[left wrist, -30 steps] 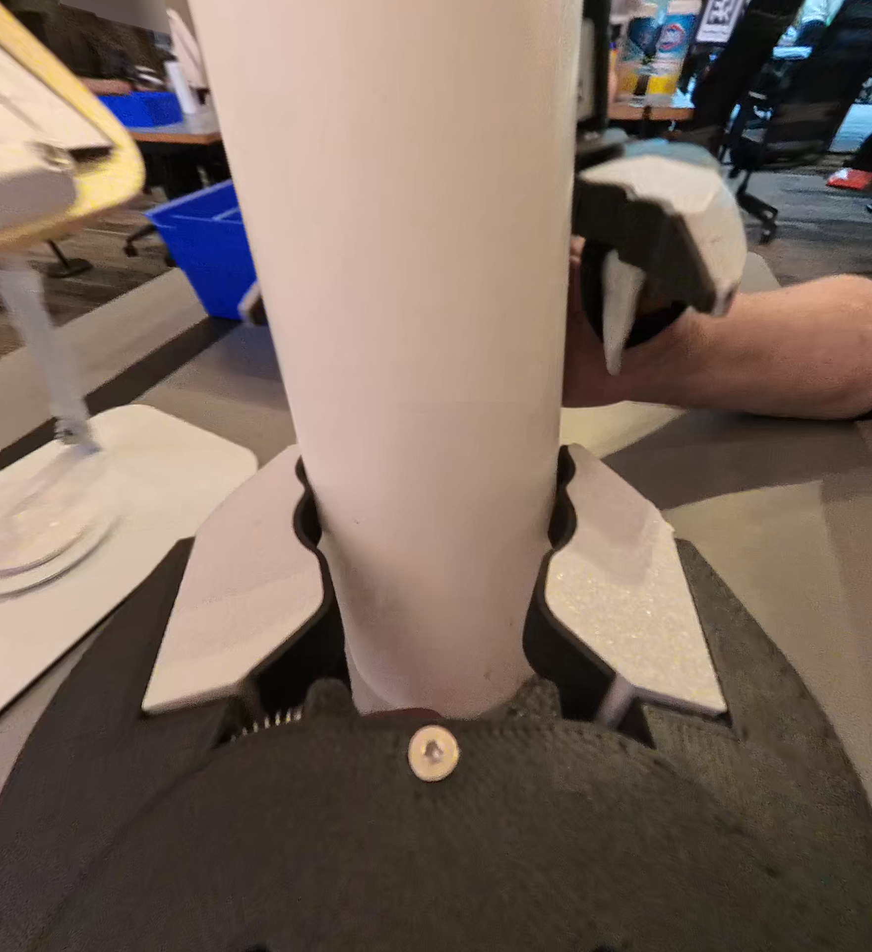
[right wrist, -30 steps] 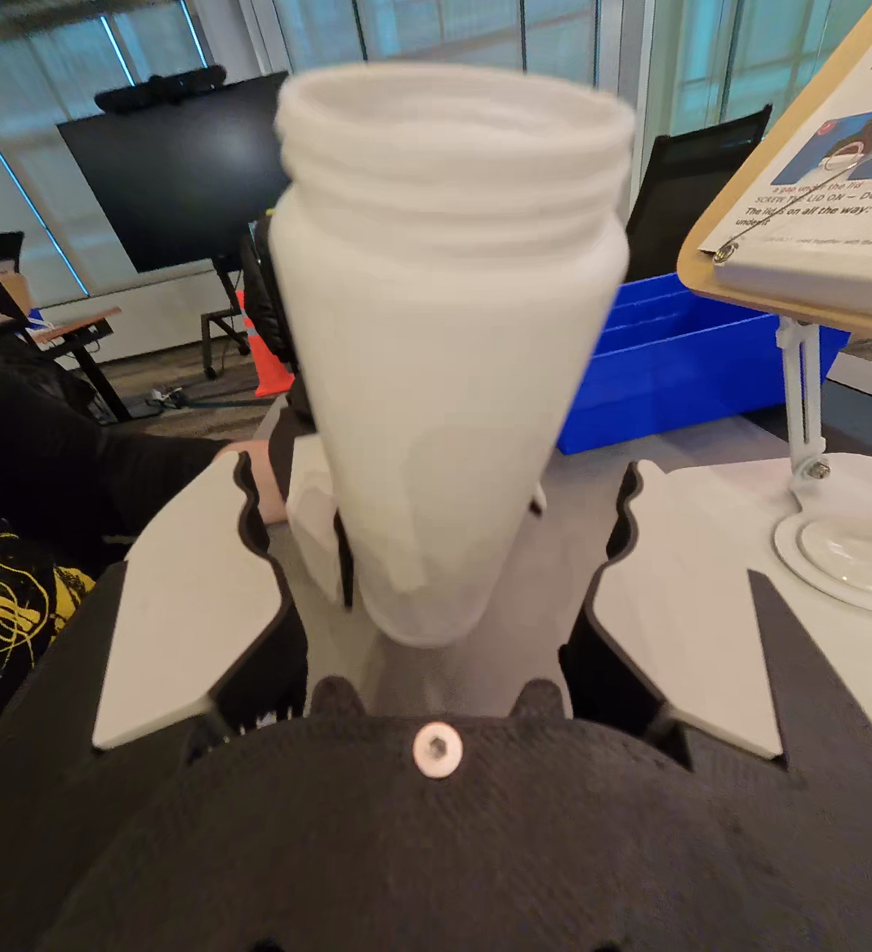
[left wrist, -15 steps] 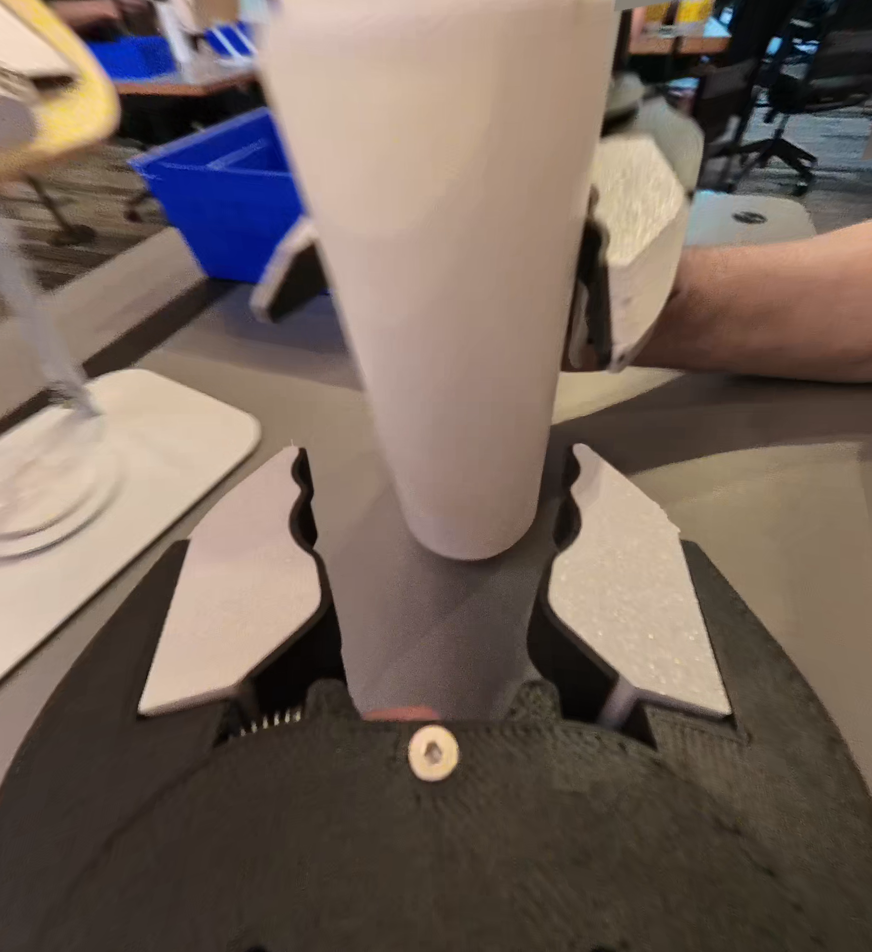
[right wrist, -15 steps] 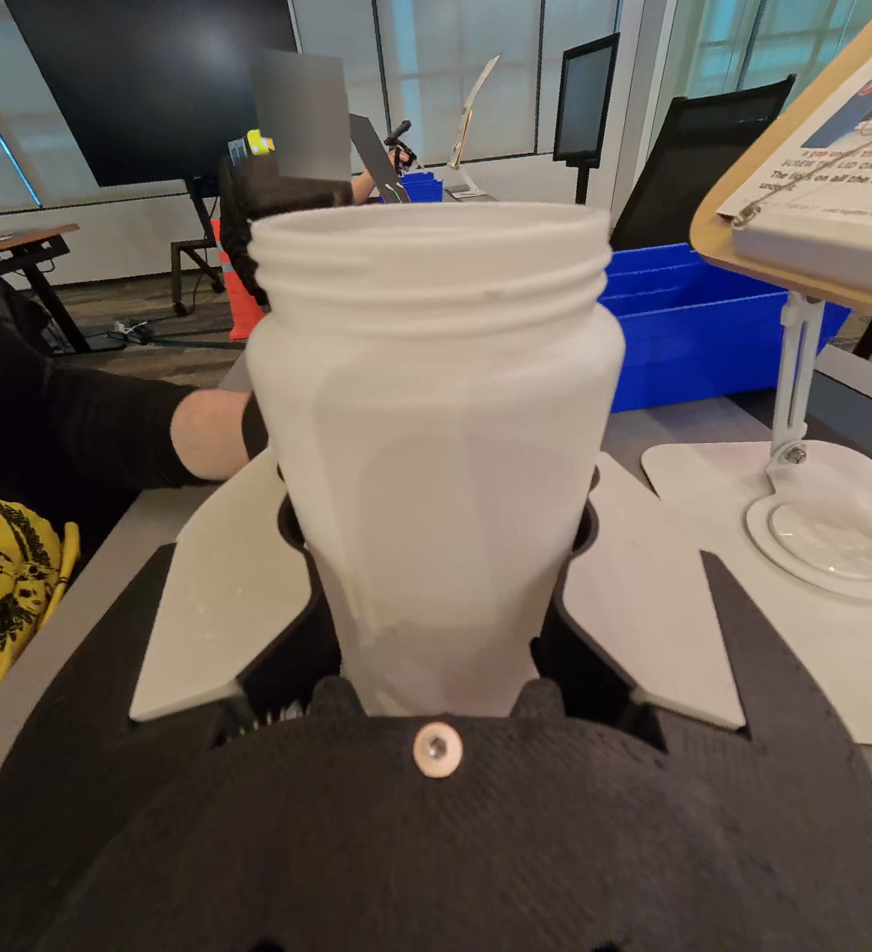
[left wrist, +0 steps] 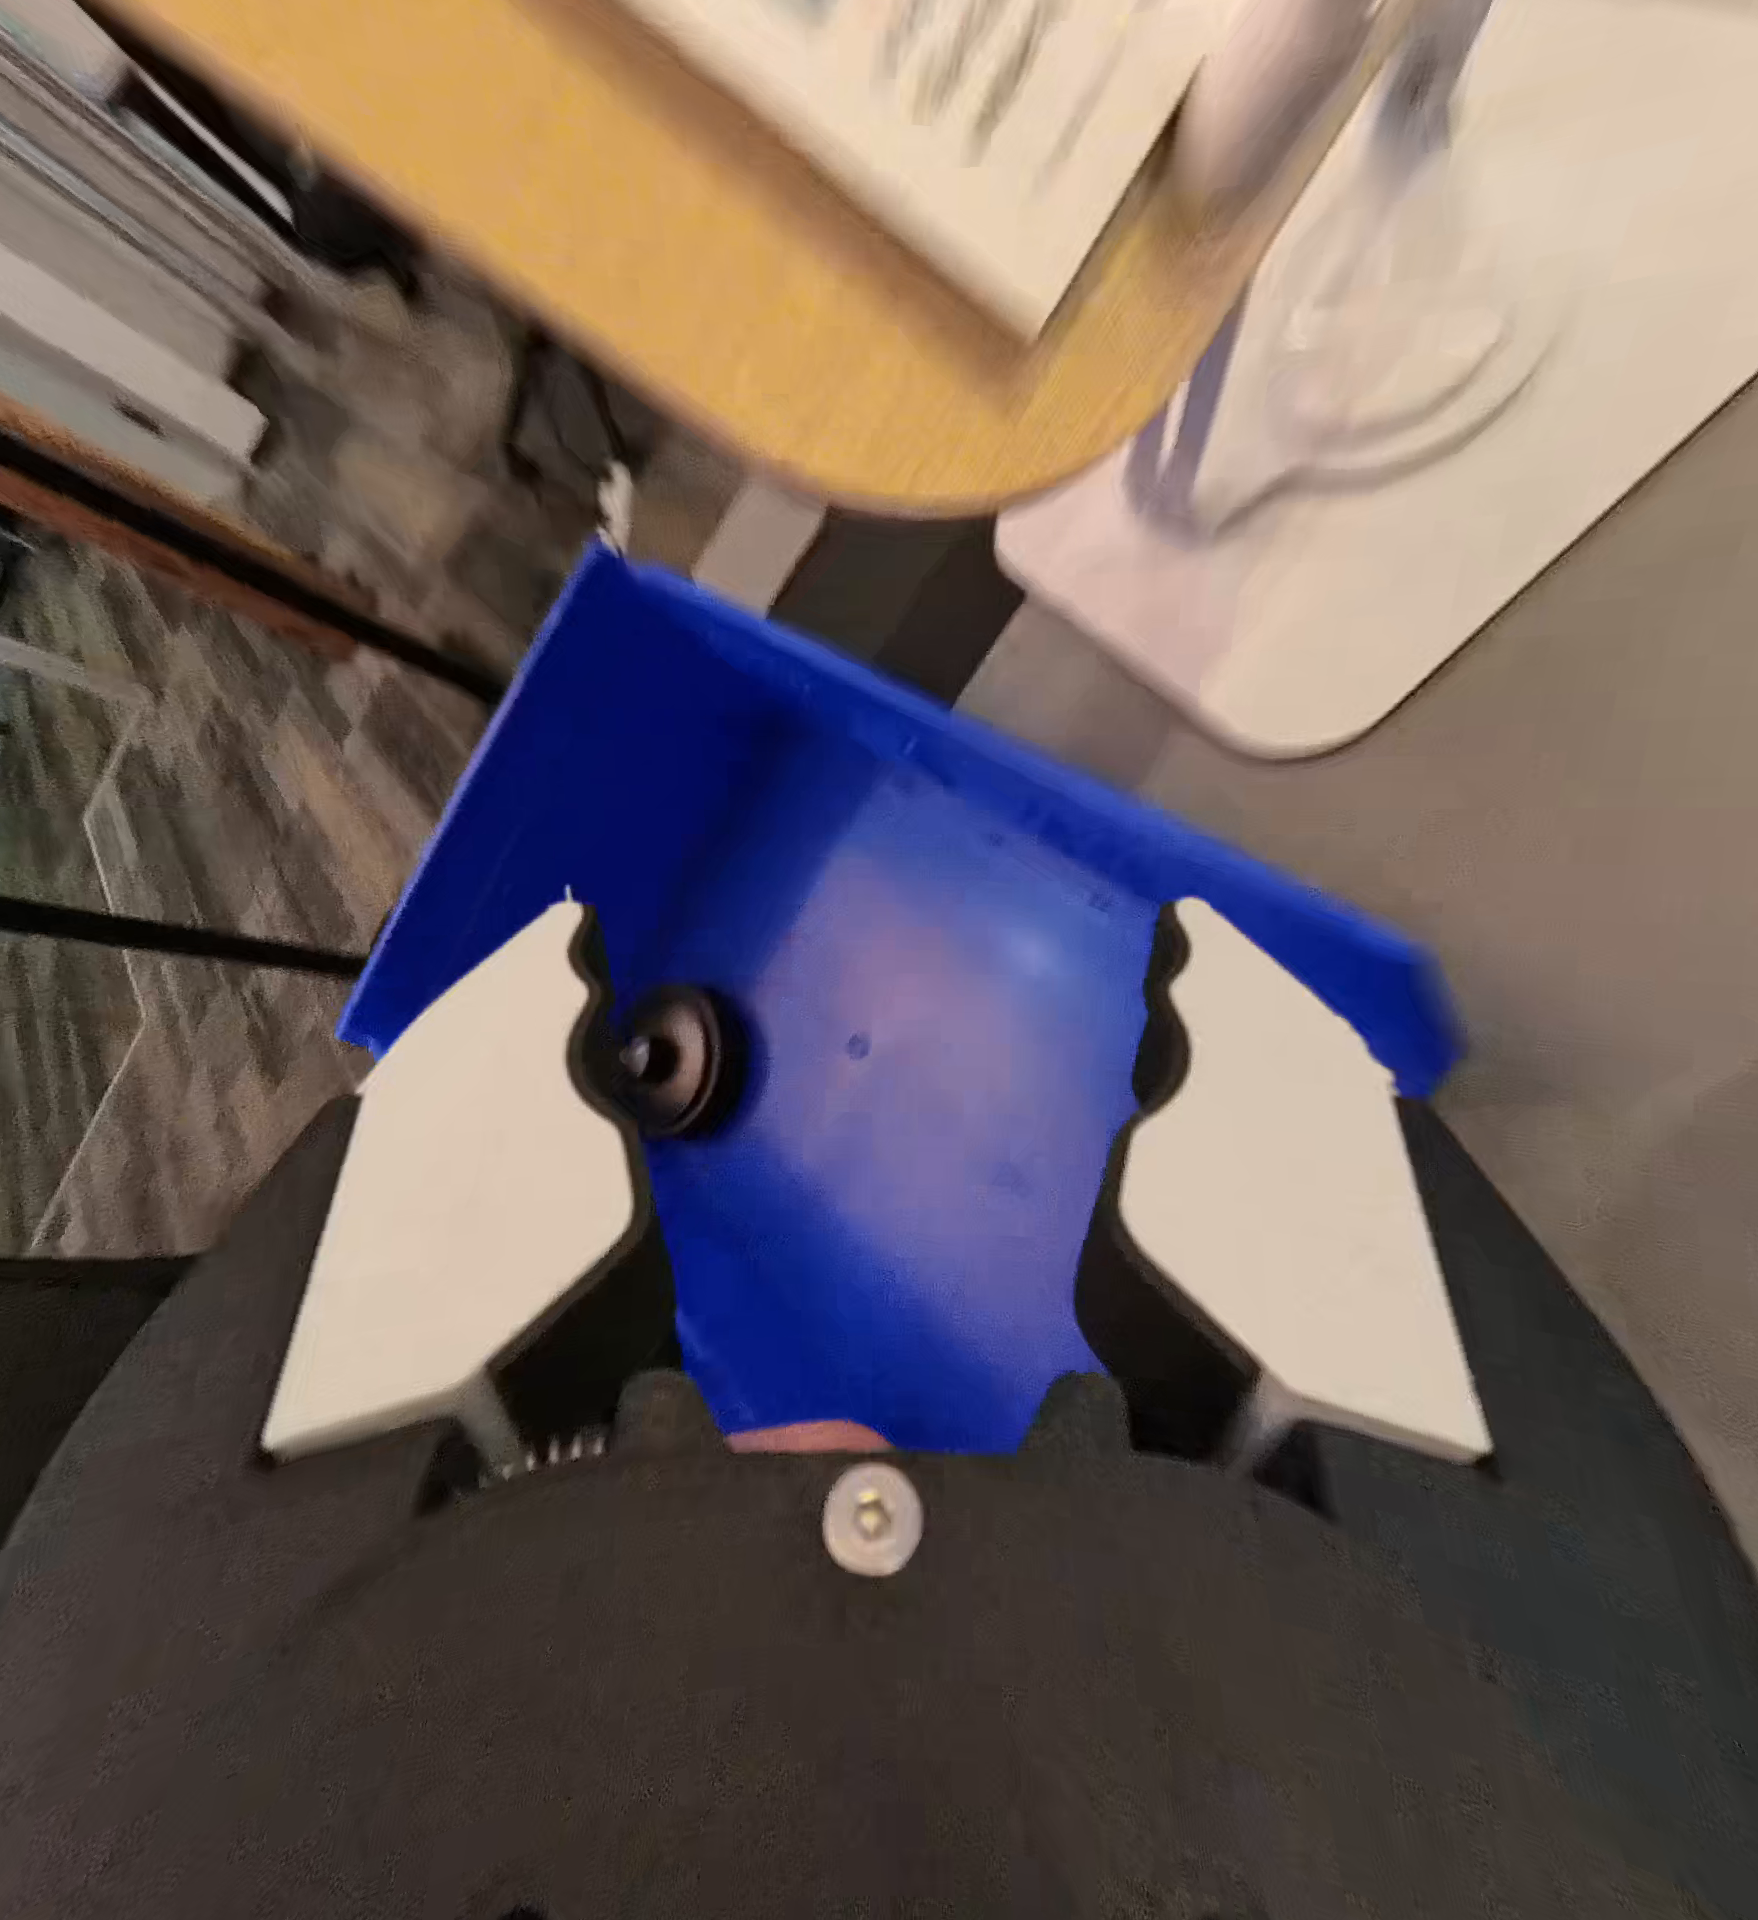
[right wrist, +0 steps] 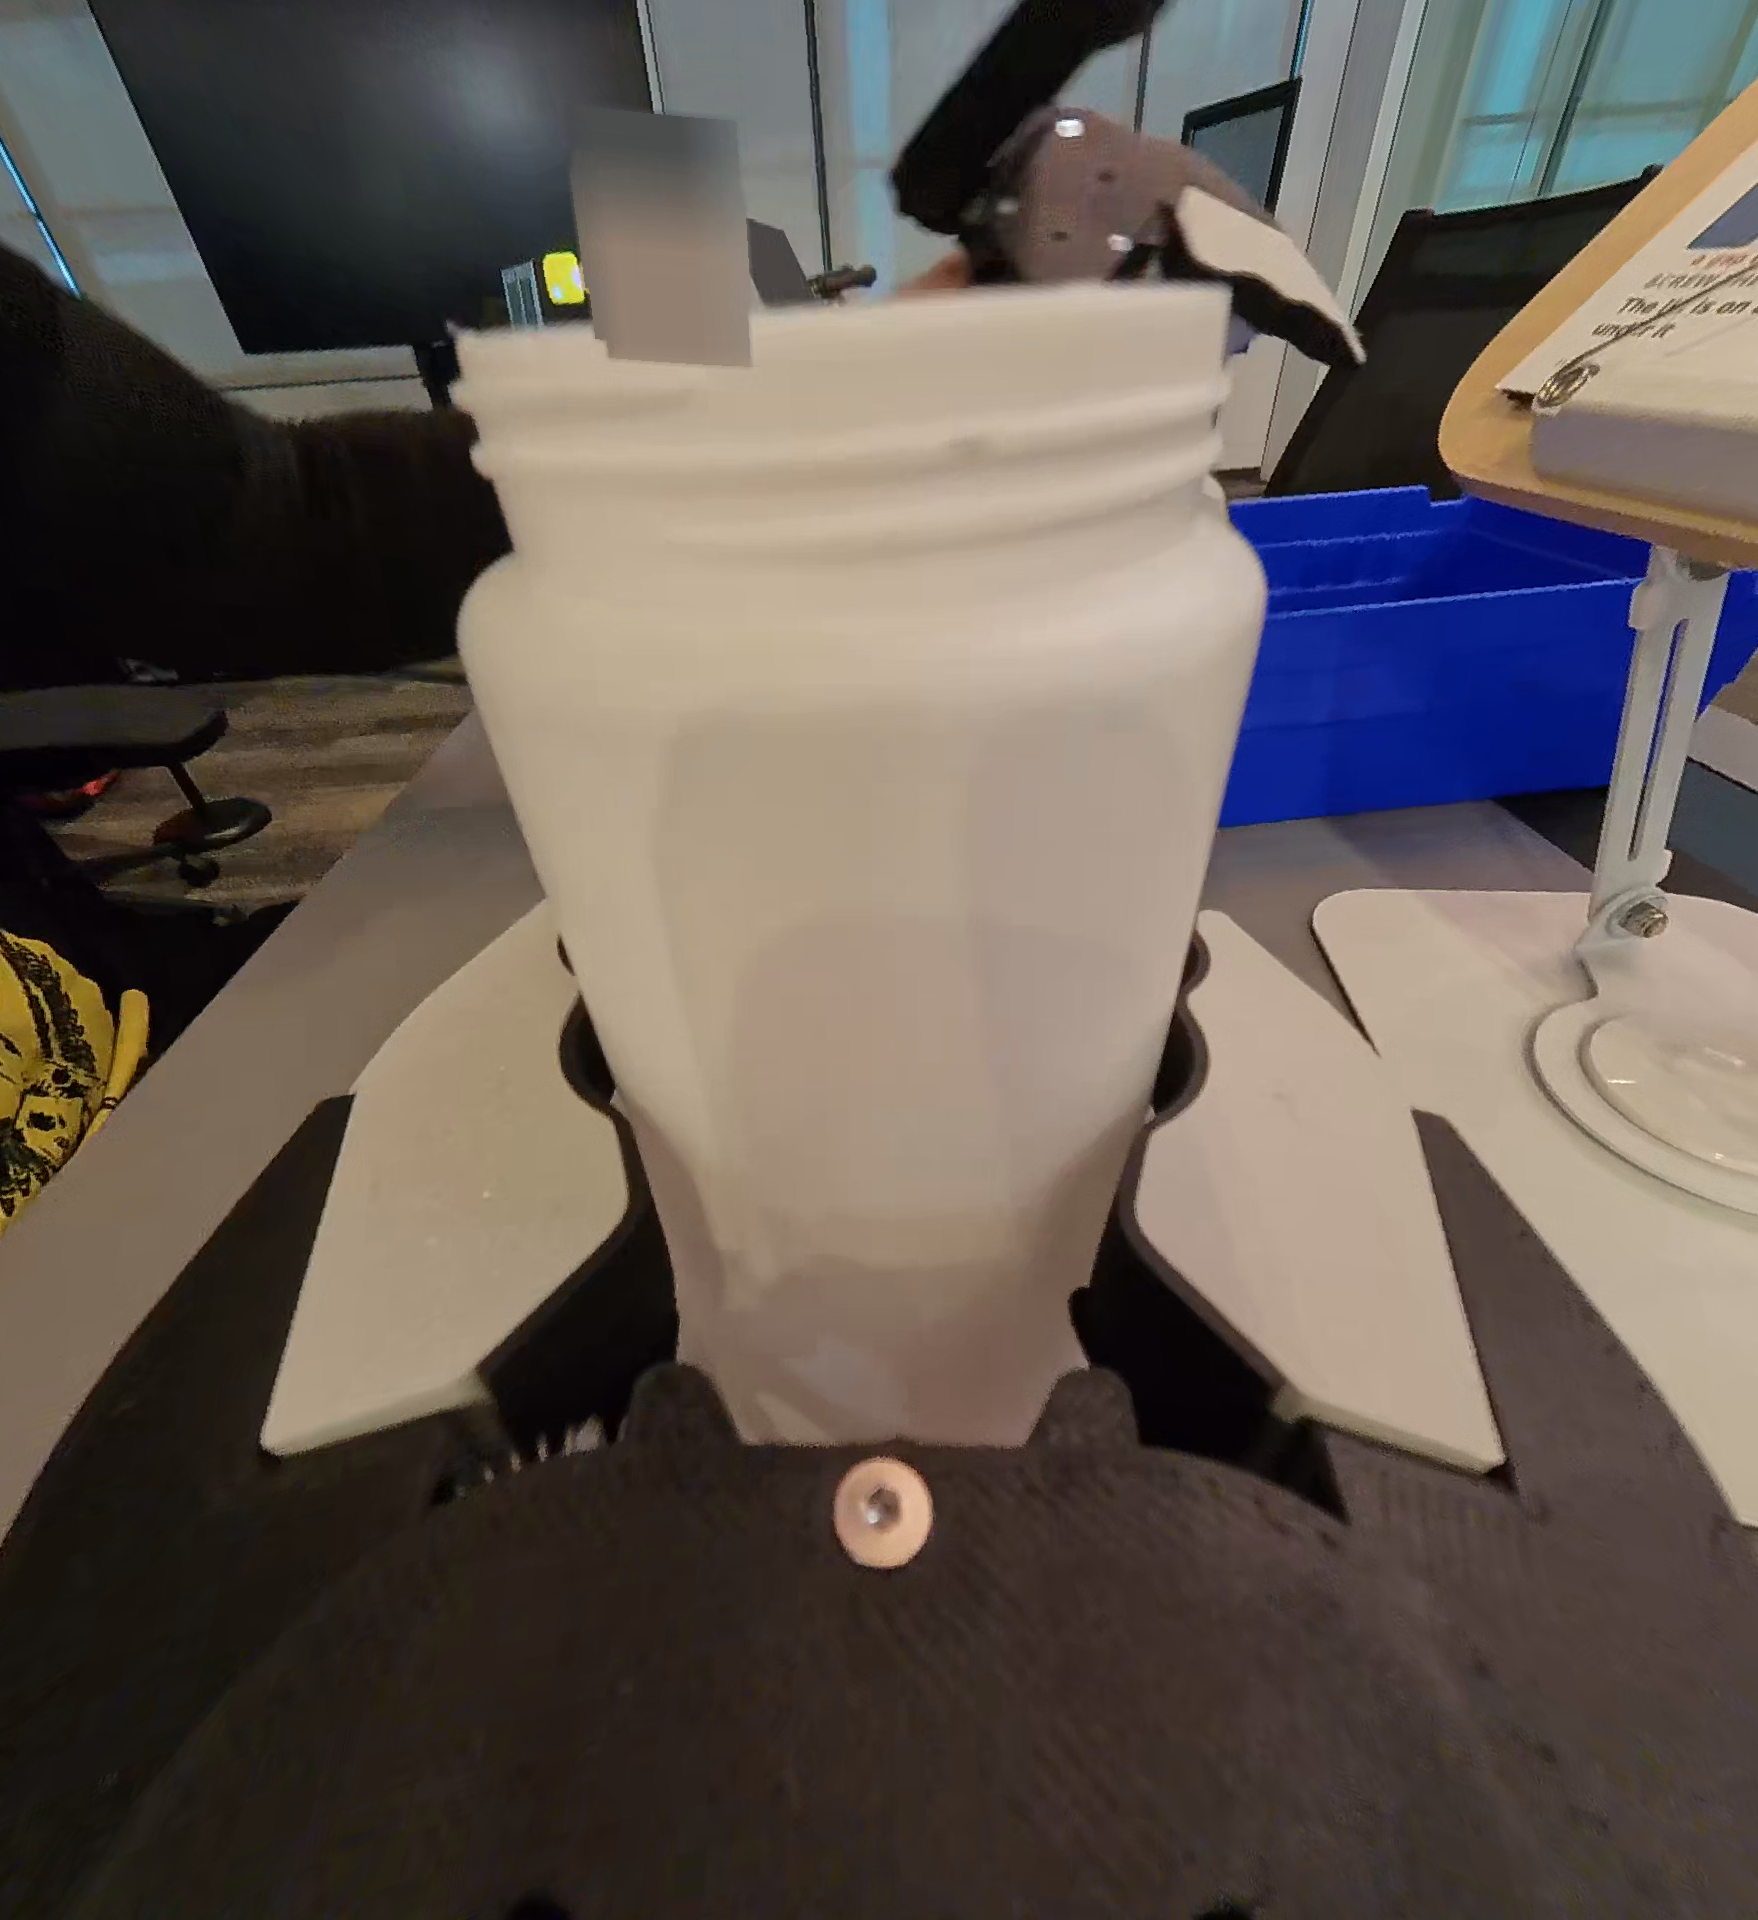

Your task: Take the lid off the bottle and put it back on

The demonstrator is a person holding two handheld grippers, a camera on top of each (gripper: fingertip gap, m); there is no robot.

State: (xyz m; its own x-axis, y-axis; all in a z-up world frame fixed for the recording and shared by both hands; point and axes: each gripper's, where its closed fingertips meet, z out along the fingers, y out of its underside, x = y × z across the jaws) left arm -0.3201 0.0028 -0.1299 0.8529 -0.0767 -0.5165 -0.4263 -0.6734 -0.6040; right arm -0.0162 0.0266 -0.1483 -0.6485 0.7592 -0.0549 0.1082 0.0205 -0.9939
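Office table at frame bottom: right gripper (right wrist: 880, 1164) clamps the lidless bottle (right wrist: 859, 810), left gripper (left wrist: 870, 1132) gapes empty over a blue bin (left wrist: 750, 831) — next, fetch the lid.

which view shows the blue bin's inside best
The left wrist view: the open left gripper looks down into the blue bin, showing its floor and a small black part lying in it, though blurred. The right wrist view shows the bin only from the side, behind the bottle.
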